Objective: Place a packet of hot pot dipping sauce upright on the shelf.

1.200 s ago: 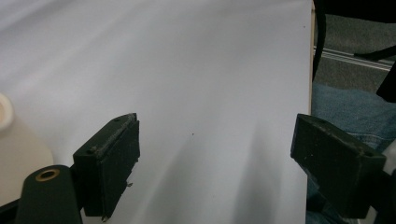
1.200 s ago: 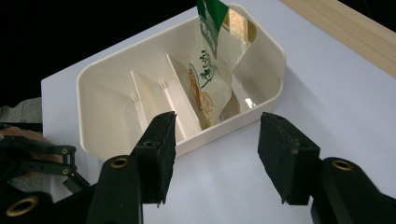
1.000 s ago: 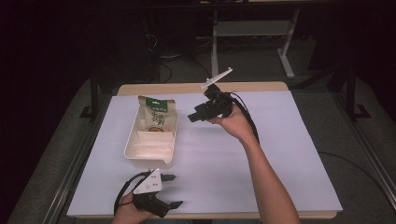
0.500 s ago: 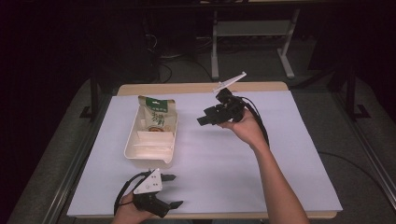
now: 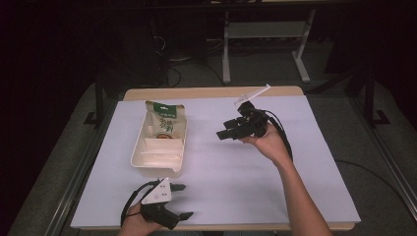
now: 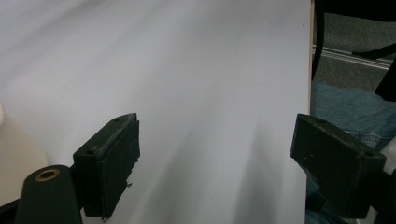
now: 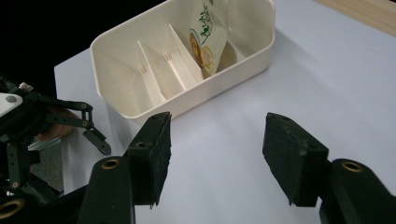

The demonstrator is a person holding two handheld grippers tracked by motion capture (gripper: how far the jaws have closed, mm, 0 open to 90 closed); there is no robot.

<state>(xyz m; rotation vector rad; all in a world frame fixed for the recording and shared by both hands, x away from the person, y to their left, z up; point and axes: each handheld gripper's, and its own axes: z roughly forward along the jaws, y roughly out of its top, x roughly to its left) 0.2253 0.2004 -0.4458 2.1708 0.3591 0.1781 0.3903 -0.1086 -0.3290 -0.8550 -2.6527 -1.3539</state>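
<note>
My right gripper (image 5: 225, 133) hangs above the white-covered table (image 5: 295, 172), jaws apart, right of the cream plastic divided tray (image 5: 140, 156). A green-and-white snack packet (image 5: 165, 119) leans in the tray's far compartment. My left gripper (image 5: 182, 200) sits near-left, jaws apart, empty.
</note>
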